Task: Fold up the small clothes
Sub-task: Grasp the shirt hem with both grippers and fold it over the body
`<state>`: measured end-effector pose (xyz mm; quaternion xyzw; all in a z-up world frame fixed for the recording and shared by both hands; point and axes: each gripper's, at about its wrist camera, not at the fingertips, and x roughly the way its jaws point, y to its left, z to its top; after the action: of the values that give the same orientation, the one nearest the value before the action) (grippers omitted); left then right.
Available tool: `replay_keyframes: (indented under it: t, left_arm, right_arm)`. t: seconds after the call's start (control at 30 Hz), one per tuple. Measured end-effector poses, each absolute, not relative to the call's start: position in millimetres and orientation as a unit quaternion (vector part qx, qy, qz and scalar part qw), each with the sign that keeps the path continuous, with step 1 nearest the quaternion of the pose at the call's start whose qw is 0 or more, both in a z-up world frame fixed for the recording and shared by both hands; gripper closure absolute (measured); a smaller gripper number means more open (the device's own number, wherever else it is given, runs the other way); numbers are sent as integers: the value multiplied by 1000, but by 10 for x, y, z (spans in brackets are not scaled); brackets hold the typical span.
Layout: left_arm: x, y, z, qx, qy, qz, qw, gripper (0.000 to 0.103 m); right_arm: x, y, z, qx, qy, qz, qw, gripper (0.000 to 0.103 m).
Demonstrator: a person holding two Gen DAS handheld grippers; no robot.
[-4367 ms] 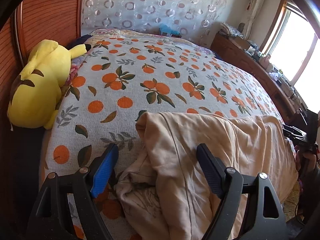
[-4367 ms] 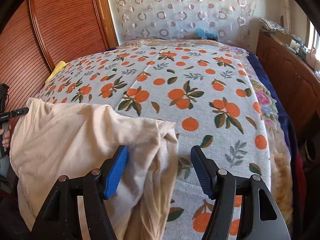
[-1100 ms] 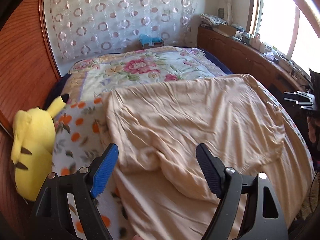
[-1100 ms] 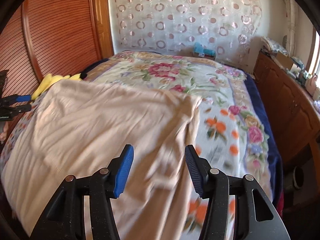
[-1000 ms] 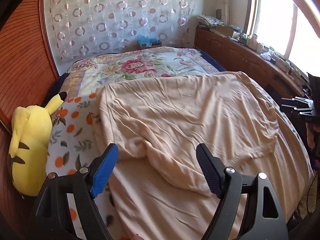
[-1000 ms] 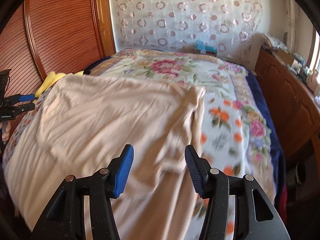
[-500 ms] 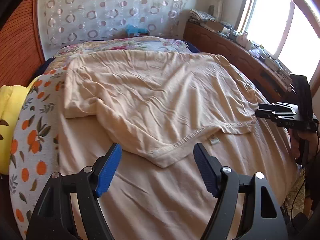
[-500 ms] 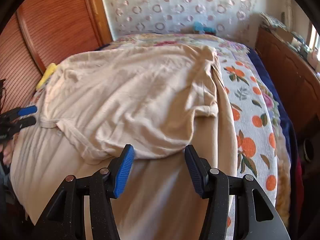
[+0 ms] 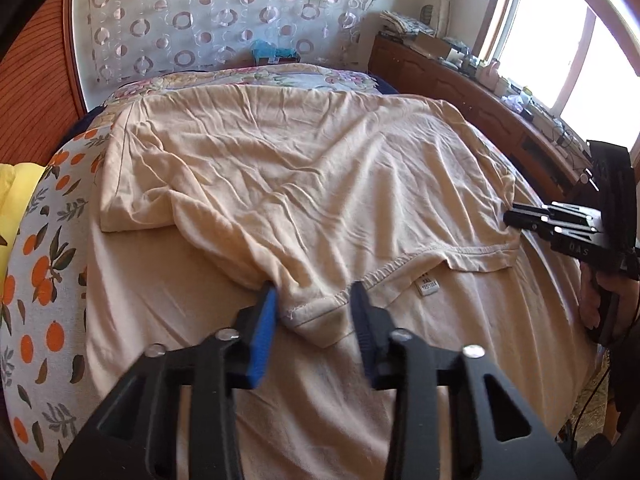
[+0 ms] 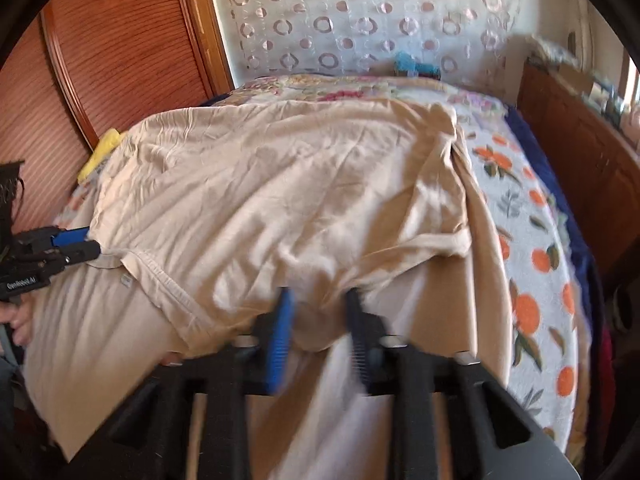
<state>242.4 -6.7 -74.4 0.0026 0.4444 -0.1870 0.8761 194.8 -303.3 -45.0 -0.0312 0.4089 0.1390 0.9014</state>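
Shirt (image 9: 304,184): beige, soft knit, heavily creased; spread over most of the bed and filling the centre of both views (image 10: 280,200).
Shirt, fold: the far half is laid back over the near half, so a stitched edge crosses the lower middle of the left view.
Shirt, label (image 9: 426,285): small white tag just below that edge, lower centre-right of the left view.
Shirt, sleeve: a short flap with a hemmed end at left centre of the left view; another at right centre of the right view.
Left gripper (image 9: 314,320): bottom centre of the left view; jaws part-way closed around a bunched corner of the stitched edge, with a gap showing between cloth and the dark pad. In the right view (image 10: 94,246), at left centre, its tips look drawn together at the shirt edge.
Right gripper (image 10: 320,324): bottom centre of the right view, blurred; jaws narrowed around a bunch of shirt. In the left view (image 9: 510,218), at right centre, its tips meet at the shirt's corner.
Pads: one blue pad (image 9: 262,336) and one dark pad on each gripper.
Blanket (image 9: 48,264): white with oranges and leaves, under the shirt; seen at the left edge of the left view and right side of the right view (image 10: 532,248).
Plush (image 9: 16,200): yellow, left edge of the left view.
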Motion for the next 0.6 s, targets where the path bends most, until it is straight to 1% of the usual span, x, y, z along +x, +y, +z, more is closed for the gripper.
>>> replay_keyframes:
  t: [0.03, 0.07, 0.13, 0.3, 0.43, 0.6]
  left_arm:
    - [2418, -75, -742, 10, 442, -184, 878, 80]
    - [2426, -78, -741, 14, 442, -185, 878, 82]
    - [2415, -79, -739, 13, 442, -194, 875, 92]
    - [2264, -53, -538, 6, 417, -209, 884, 94]
    - [1988, 11, -247, 0, 387, -221, 895, 94]
    - [1591, 97, -35, -7, 367, -233, 900, 94]
  right_arm:
    - [1953, -3025, -463, -33, 410, 143, 900, 98]
    - [1953, -3020, -472, -33, 410, 147, 899, 99]
    - [1935, -3014, -468, -41, 403, 147, 902, 101]
    - [1776, -3060, -317, -40, 368, 151, 917, 102]
    - [1566, -3132, -133, -36, 341, 152, 927, 102]
    - [1209, -3202, 1, -29, 318, 159, 934, 102]
